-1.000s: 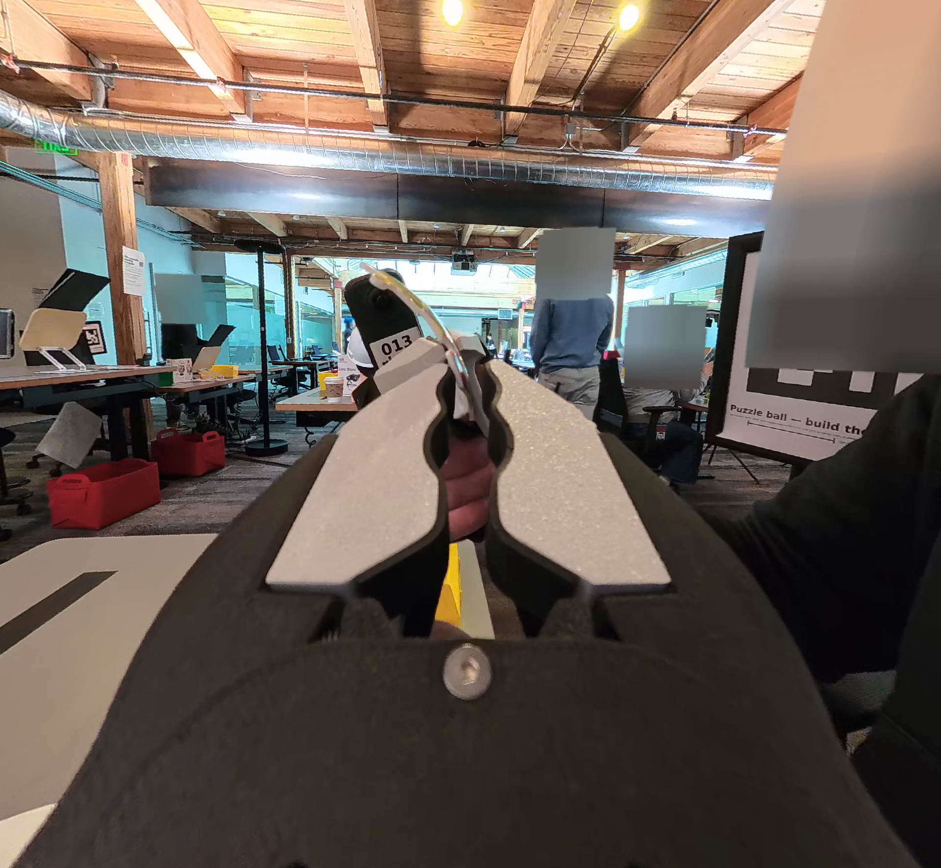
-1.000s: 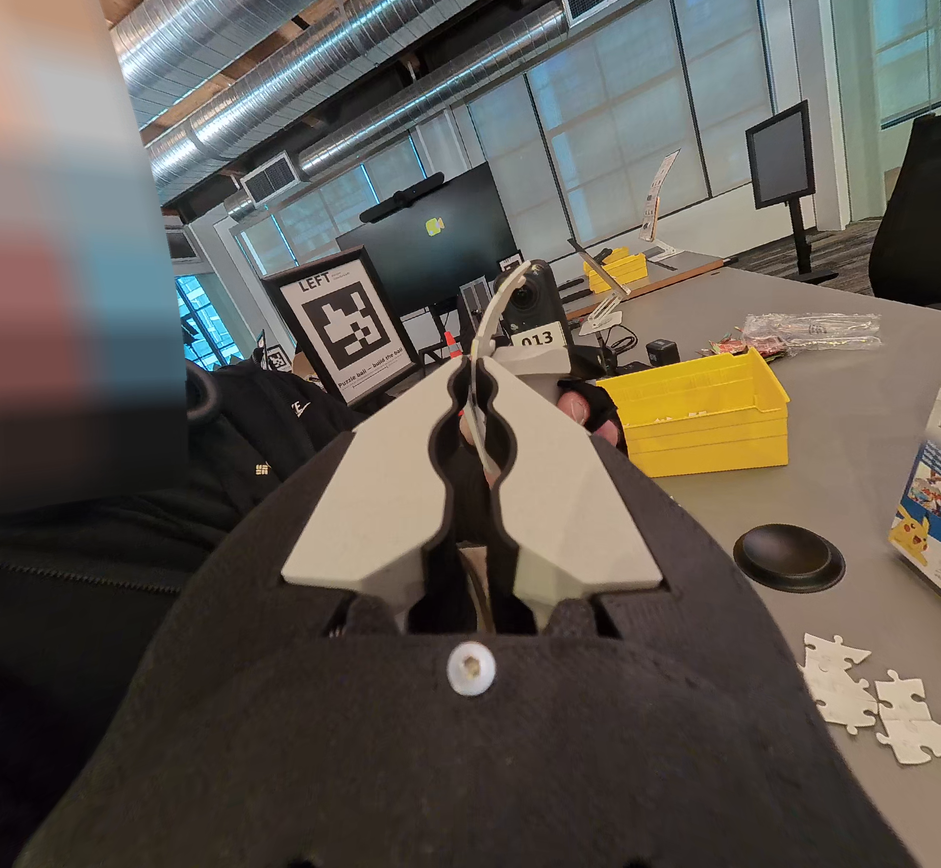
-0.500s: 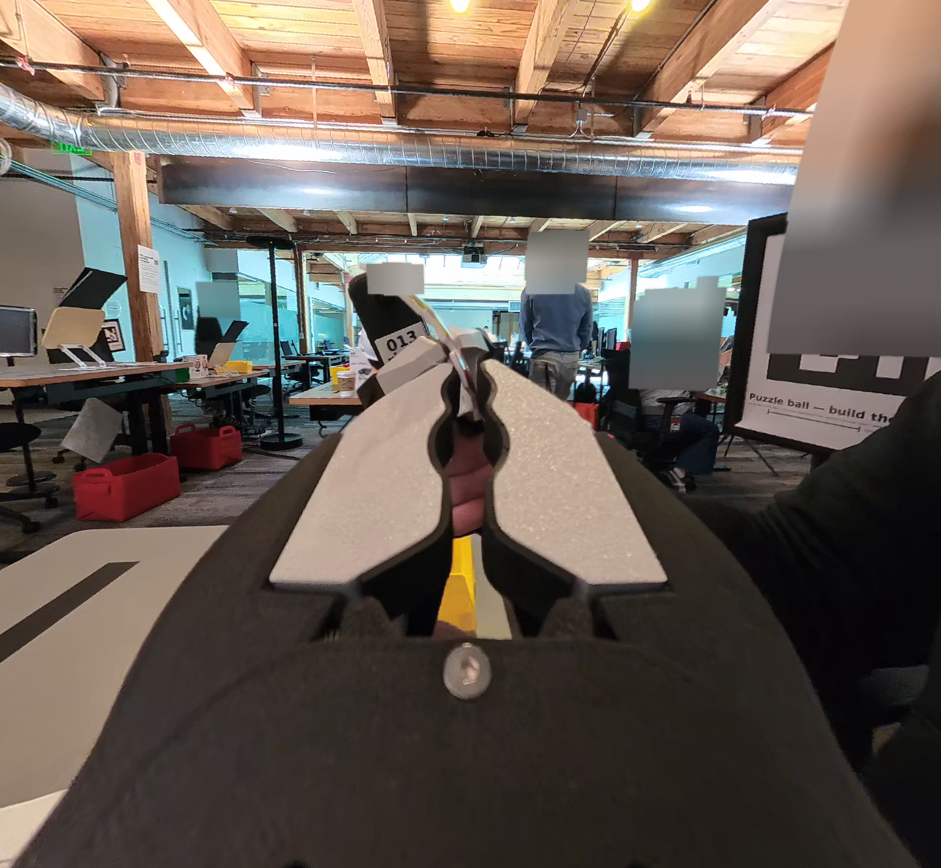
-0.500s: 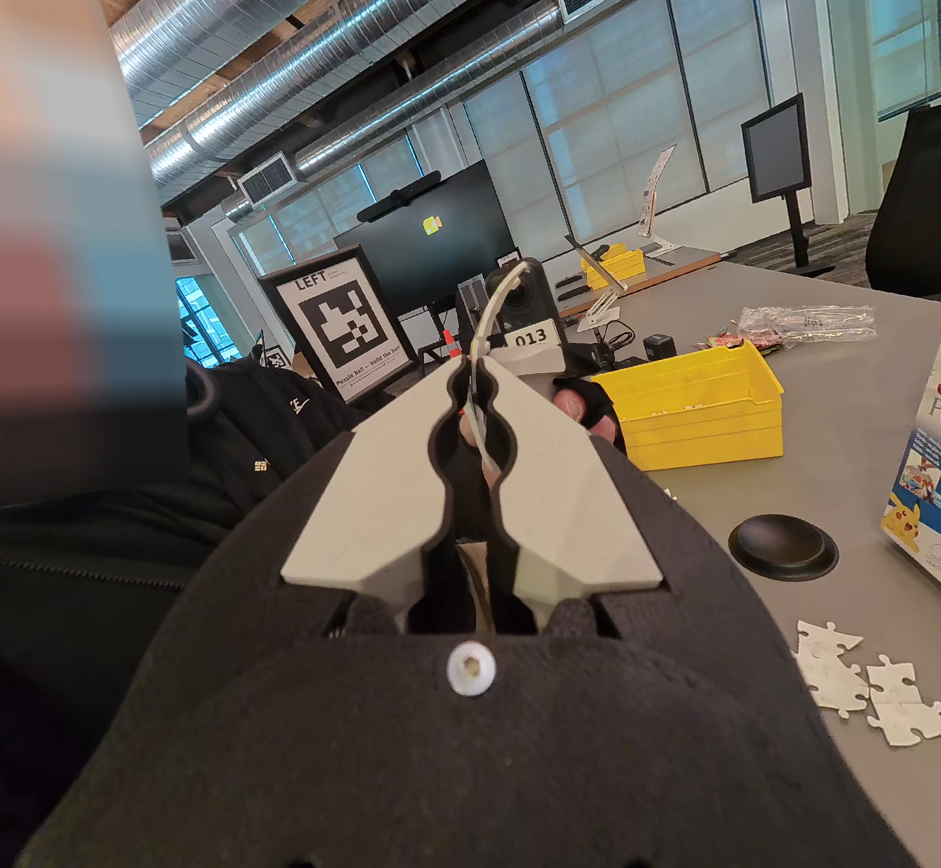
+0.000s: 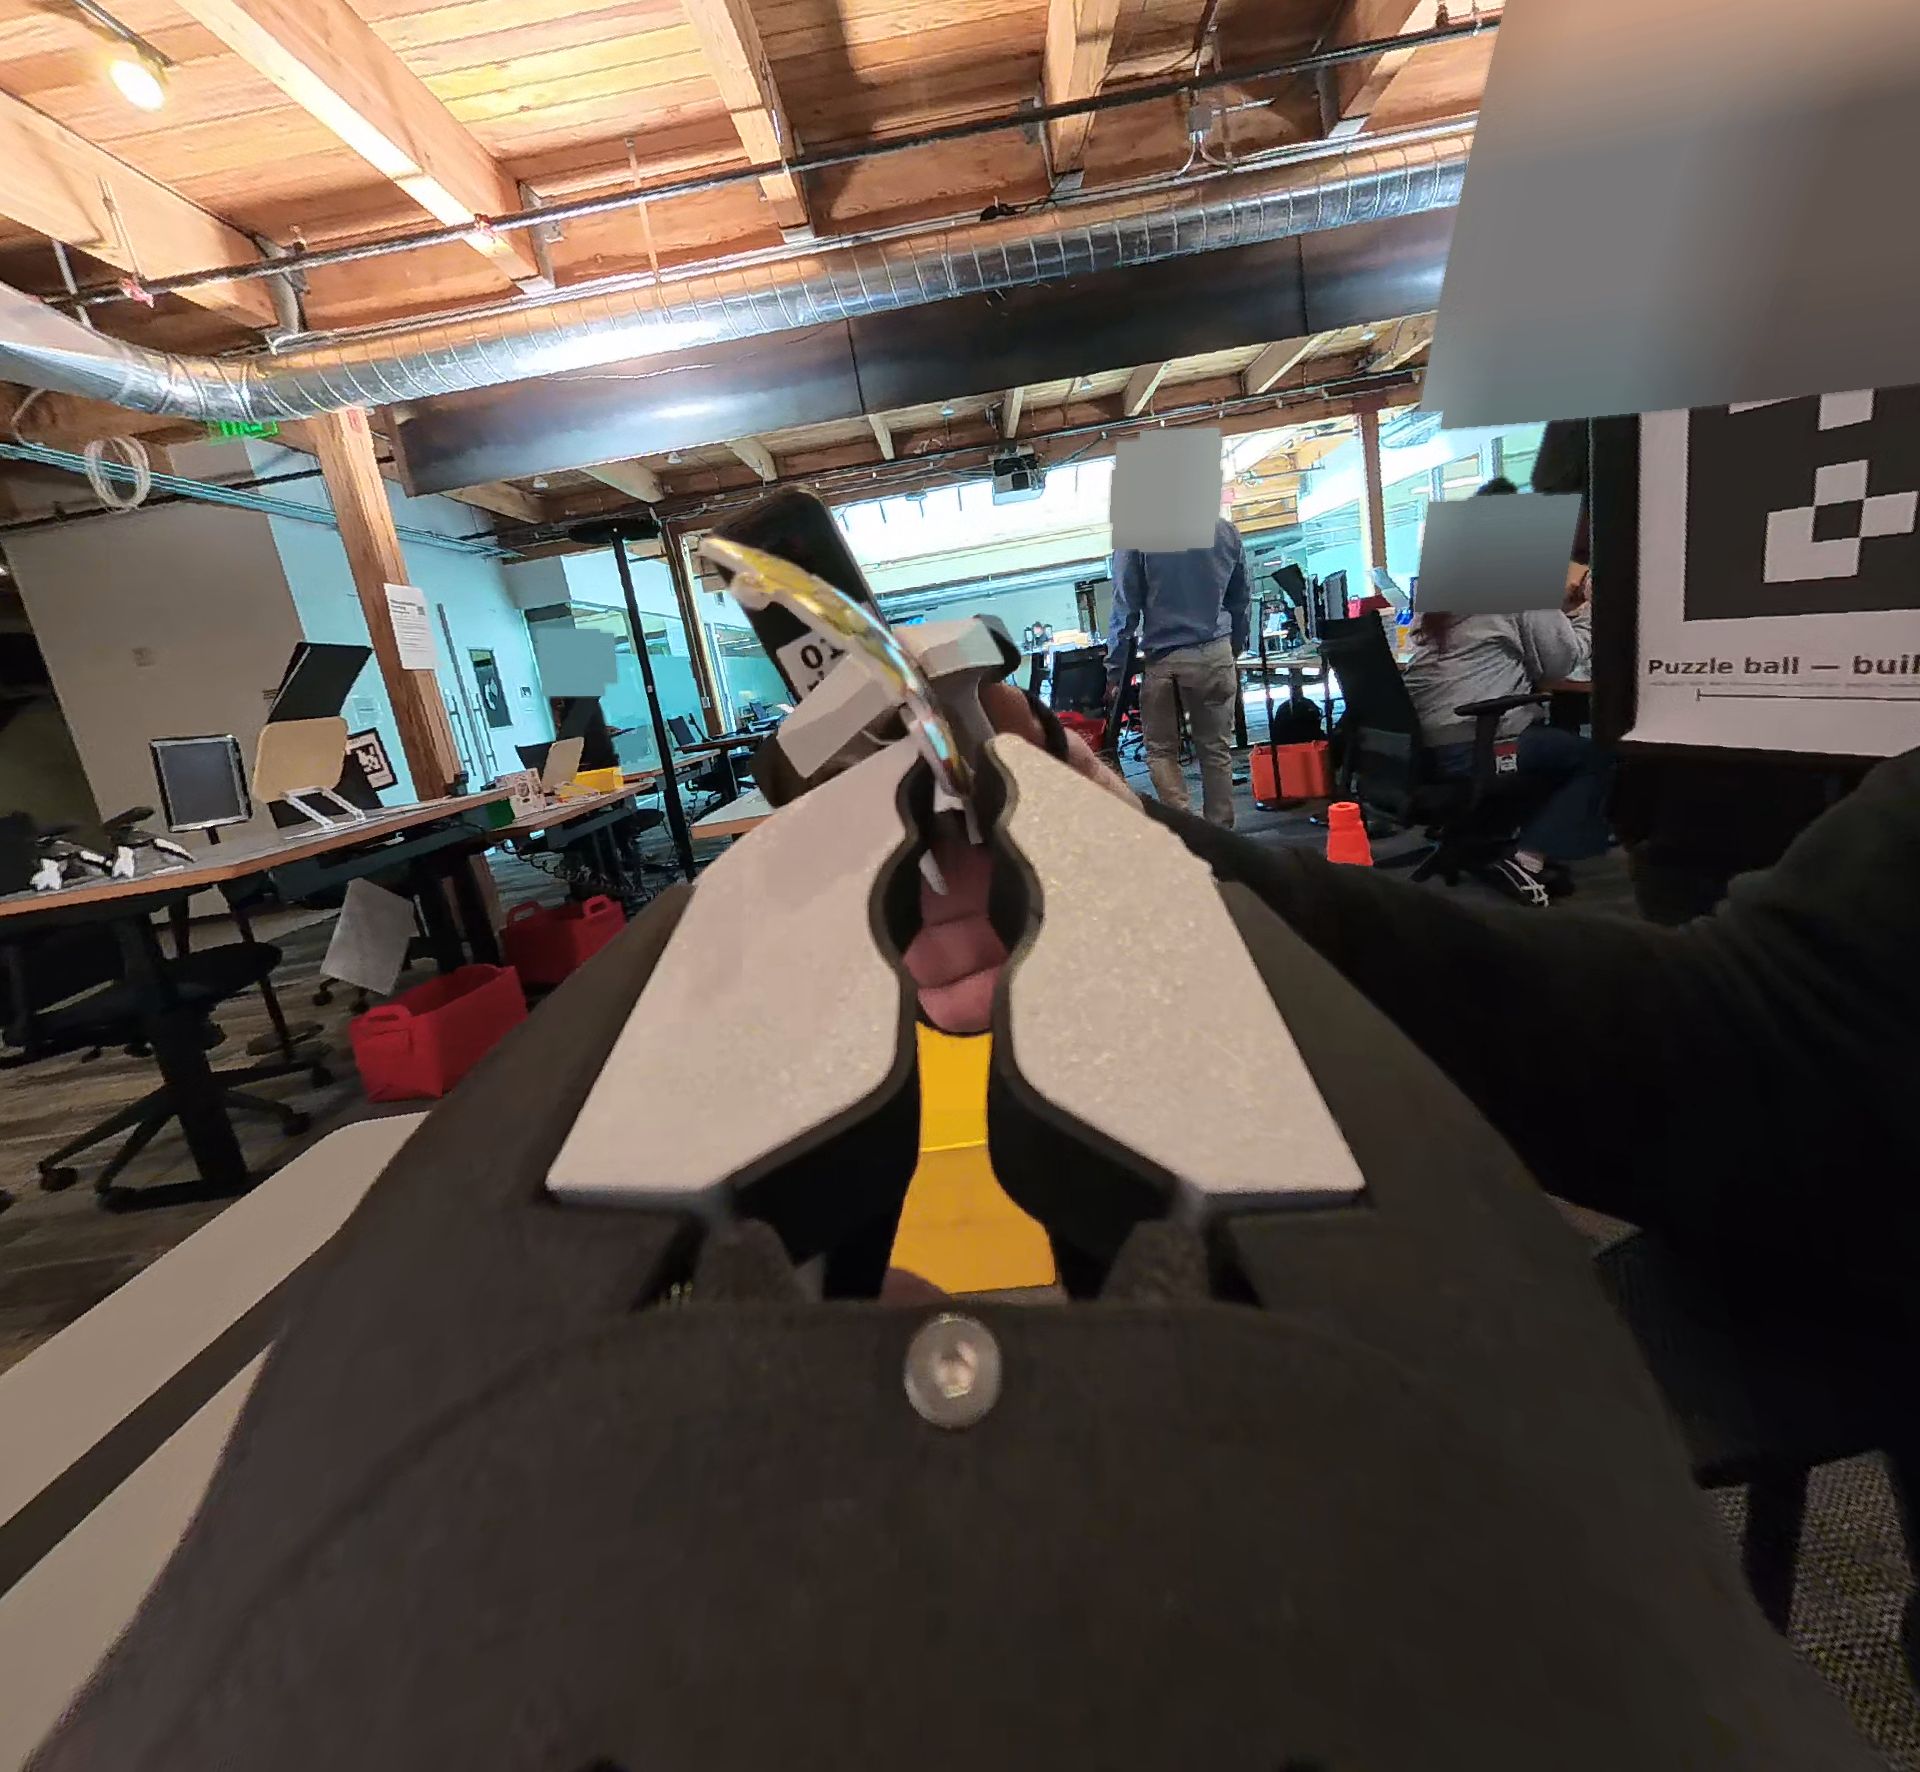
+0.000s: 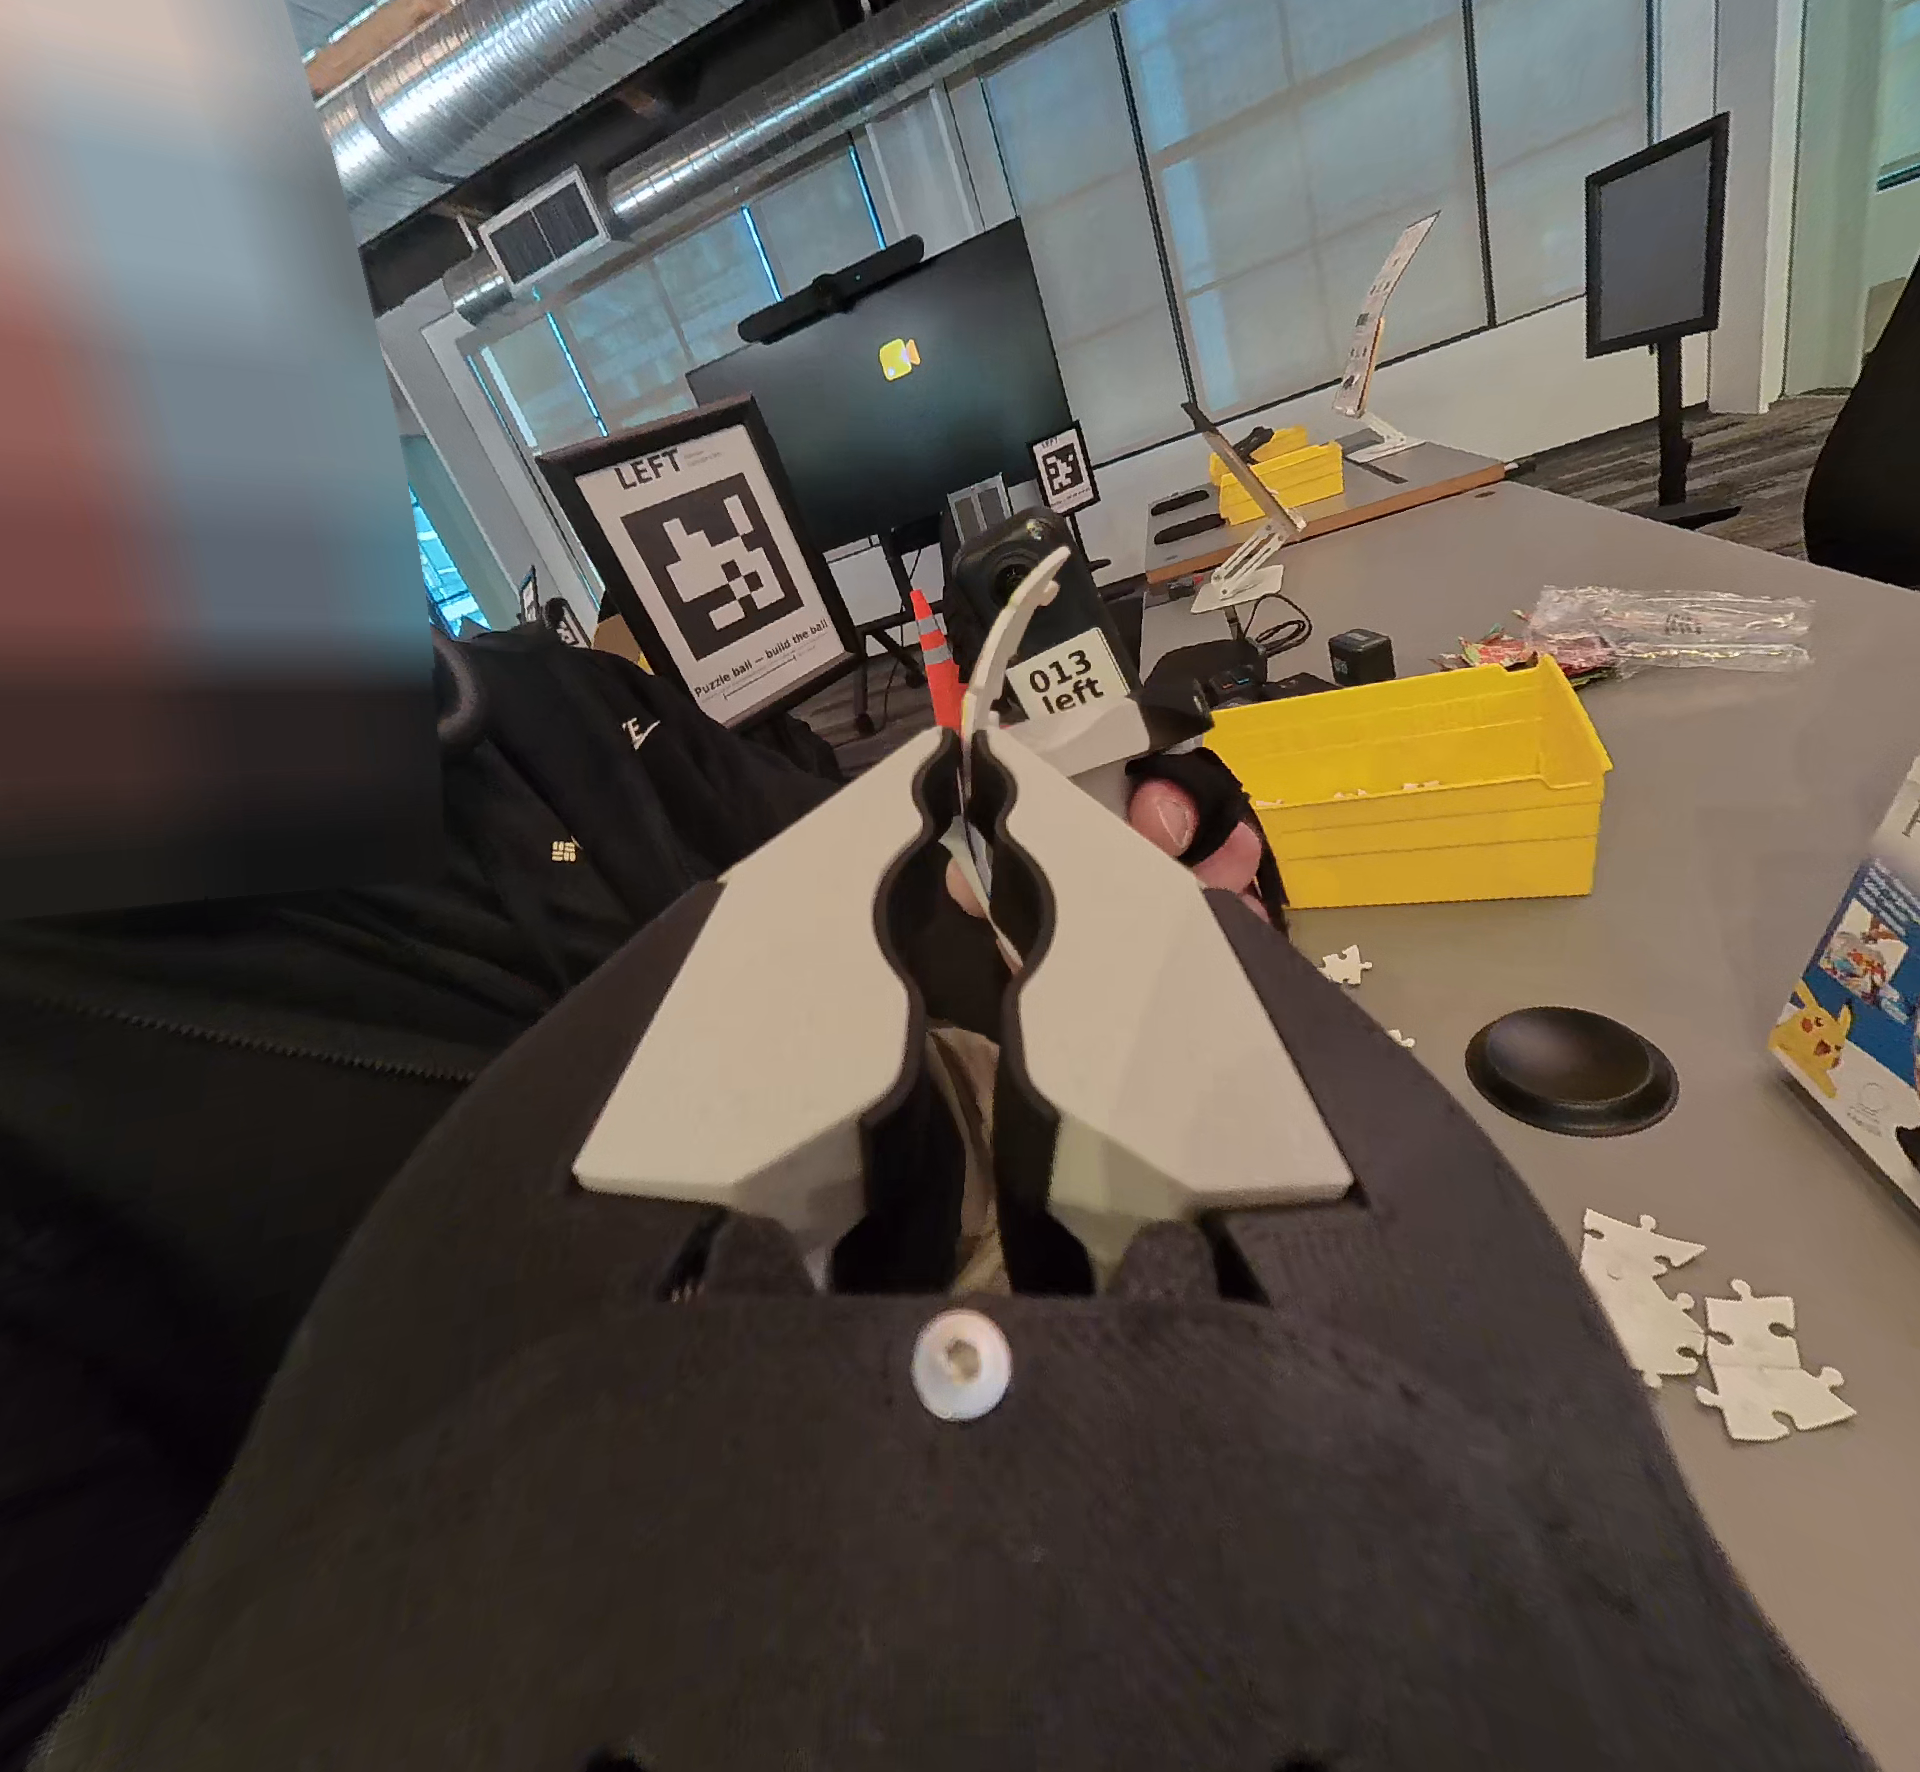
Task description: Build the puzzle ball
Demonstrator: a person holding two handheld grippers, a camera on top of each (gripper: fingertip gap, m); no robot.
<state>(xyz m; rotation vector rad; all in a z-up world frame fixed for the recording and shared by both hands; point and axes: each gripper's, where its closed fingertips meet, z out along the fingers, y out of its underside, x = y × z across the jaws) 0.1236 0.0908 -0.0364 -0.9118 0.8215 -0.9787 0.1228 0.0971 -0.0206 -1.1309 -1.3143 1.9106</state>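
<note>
A curved strip of joined puzzle pieces (image 6: 1013, 621), white on this side, rises from my right gripper (image 6: 966, 756), which is shut on its lower end. In the left wrist view the same strip (image 5: 831, 610) shows its glossy yellowish face, and my left gripper (image 5: 951, 766) is shut on it. The two grippers face each other, held up in the air above the grey table (image 6: 1714, 839). The left gripper's body (image 6: 1081, 725) shows just behind the strip. The right gripper's grey fingers (image 5: 852, 725) show beyond the left one's tips.
A yellow bin (image 6: 1434, 818) with loose pieces stands on the table behind the grippers. A black round dish (image 6: 1569, 1073), a puzzle box (image 6: 1860, 984) and several white loose pieces (image 6: 1725, 1338) lie at the right. The person's dark sleeve (image 5: 1558, 1047) is close by. Less than 4 cm separates the two grippers' tips.
Both grippers stay shut on the strip. The left view has rolled and turned, so the strip now leans up to the left. The right view has shifted, showing more of the table.
</note>
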